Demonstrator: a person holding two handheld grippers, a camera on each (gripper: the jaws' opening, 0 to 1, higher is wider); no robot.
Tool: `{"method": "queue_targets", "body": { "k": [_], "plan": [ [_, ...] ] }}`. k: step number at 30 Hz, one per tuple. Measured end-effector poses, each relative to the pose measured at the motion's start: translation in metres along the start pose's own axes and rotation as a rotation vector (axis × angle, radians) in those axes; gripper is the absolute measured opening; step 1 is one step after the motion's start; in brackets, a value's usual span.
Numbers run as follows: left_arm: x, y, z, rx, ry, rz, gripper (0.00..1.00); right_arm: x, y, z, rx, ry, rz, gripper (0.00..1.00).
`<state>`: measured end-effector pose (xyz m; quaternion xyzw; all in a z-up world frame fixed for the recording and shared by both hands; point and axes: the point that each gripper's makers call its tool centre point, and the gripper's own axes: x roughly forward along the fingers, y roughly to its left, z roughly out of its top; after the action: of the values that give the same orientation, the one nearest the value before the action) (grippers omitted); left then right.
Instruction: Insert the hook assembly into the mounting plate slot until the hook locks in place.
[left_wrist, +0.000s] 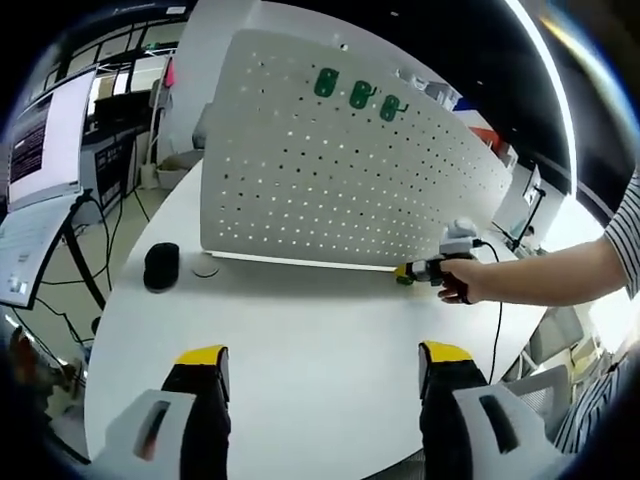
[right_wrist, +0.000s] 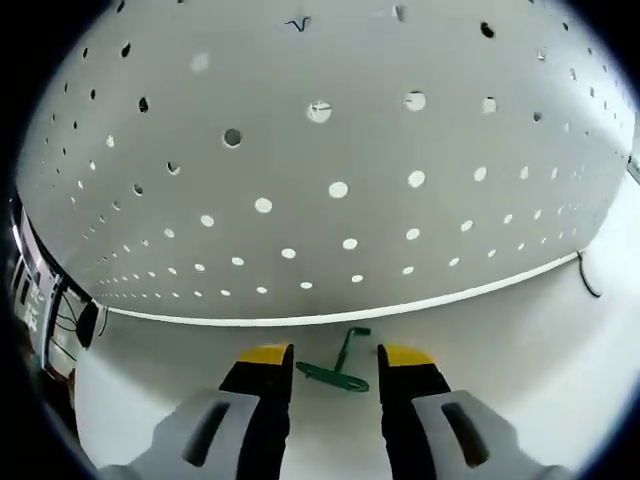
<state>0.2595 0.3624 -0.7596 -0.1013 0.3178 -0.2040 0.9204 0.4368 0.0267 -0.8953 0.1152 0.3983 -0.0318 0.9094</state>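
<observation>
We see a white round table (left_wrist: 300, 340) in an office, with a monitor (left_wrist: 45, 135) on a stand at its left edge and desks further back. Upright on the table stands a white perforated mounting plate (left_wrist: 340, 180), its holes letting light through. Three green hooks (left_wrist: 357, 93) sit in a row near the plate's upper edge. A round black object (left_wrist: 161, 266) rests on the table near the plate's left end, with a small flat disc (left_wrist: 206, 268) just beside it.

In the left gripper view, the left gripper (left_wrist: 325, 365) hangs over the bare near part of the table, its yellow-tipped jaws wide apart with nothing between them. Across the table we find a hand (left_wrist: 468, 280) on a striped-sleeved arm holding the right gripper (left_wrist: 405, 272) low at the foot of the plate, toward its right end.

In the right gripper view, the right gripper (right_wrist: 335, 358) is down close to the table with the plate filling the scene ahead. A loose green hook assembly (right_wrist: 338, 368) lies flat on the table just in front of the plate's base. The jaws stand apart on either side of it, not closed on it. A thin black cable (right_wrist: 587, 275) lies at the right.
</observation>
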Motion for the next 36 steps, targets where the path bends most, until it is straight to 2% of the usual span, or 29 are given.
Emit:
{"method": "queue_targets", "body": {
  "k": [7,9,12,15,17,22,30,34,36],
  "plan": [
    [0.001,0.001,0.001,-0.002,-0.002,-0.001,0.78,0.004,-0.003,0.005,-0.006,0.014,-0.003,0.24],
    [0.002,0.002,0.002,-0.007,-0.004,-0.002,0.78,0.005,-0.003,0.004,-0.037,0.029,-0.001,0.22],
    [0.003,0.002,0.001,-0.017,-0.005,-0.005,0.77,0.006,-0.004,0.004,-0.131,0.041,-0.012,0.22],
    [0.004,0.001,0.001,-0.023,-0.005,-0.010,0.77,0.005,-0.004,0.005,-0.121,0.043,-0.013,0.21],
    [0.004,0.001,0.001,-0.022,-0.005,-0.011,0.77,0.005,-0.002,0.006,-0.101,0.042,0.004,0.21],
    [0.005,0.001,0.001,-0.024,-0.004,-0.015,0.76,0.000,0.011,-0.005,-0.225,0.078,0.084,0.22],
    [0.011,-0.007,0.001,-0.023,0.000,-0.038,0.75,-0.013,0.023,-0.021,-0.328,0.099,0.173,0.24],
    [0.012,-0.009,0.003,-0.016,0.002,-0.046,0.75,-0.016,0.026,-0.026,-0.345,0.102,0.193,0.32],
    [0.013,-0.010,0.003,-0.014,0.001,-0.049,0.75,-0.022,0.030,-0.020,-0.304,0.067,0.220,0.33]
  ]
}}
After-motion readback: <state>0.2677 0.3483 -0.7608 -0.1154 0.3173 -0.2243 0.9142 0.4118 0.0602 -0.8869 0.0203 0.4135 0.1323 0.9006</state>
